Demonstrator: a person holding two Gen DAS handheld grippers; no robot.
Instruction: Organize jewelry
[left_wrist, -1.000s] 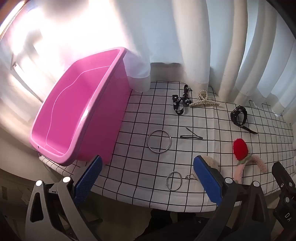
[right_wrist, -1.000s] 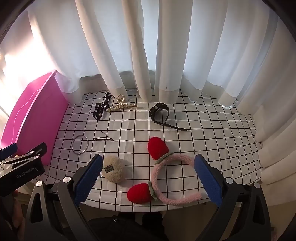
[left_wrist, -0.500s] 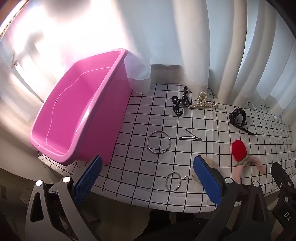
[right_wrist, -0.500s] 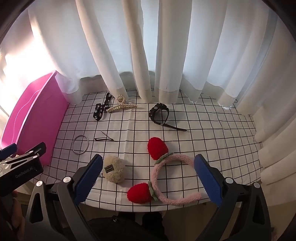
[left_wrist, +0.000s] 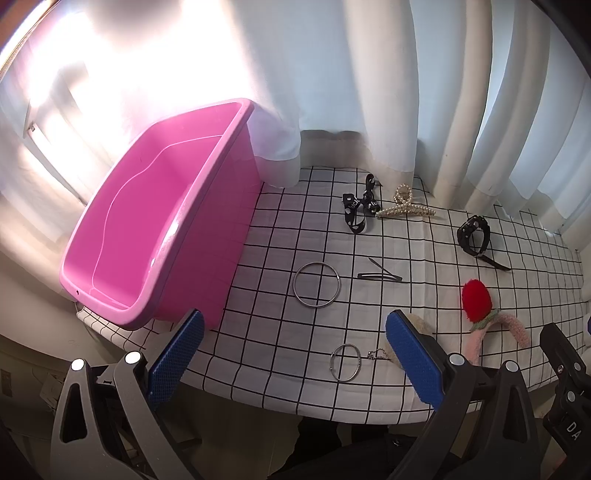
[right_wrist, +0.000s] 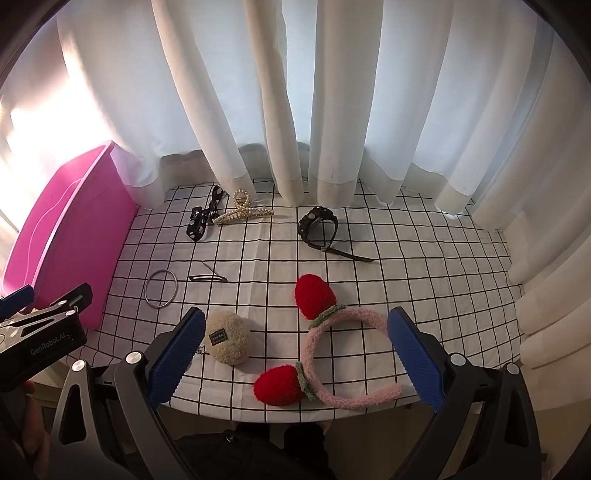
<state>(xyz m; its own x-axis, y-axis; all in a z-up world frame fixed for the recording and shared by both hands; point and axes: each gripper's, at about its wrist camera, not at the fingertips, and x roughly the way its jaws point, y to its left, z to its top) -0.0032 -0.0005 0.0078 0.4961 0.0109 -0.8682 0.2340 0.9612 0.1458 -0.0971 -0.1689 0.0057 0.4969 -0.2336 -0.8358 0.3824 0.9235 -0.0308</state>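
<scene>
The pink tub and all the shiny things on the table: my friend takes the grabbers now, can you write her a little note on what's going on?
Left gripper: open, holding nothing.
Right gripper: open, holding nothing.
Pink tub stands at the table's left end; nothing shows inside it.
Still out on the checked cloth: big ring, small ring with chain, hairpin, pearl claw clip, black bow, black watch, beige pompom, strawberry headband.
Done: nothing sorted yet.
Left: every piece.
</scene>
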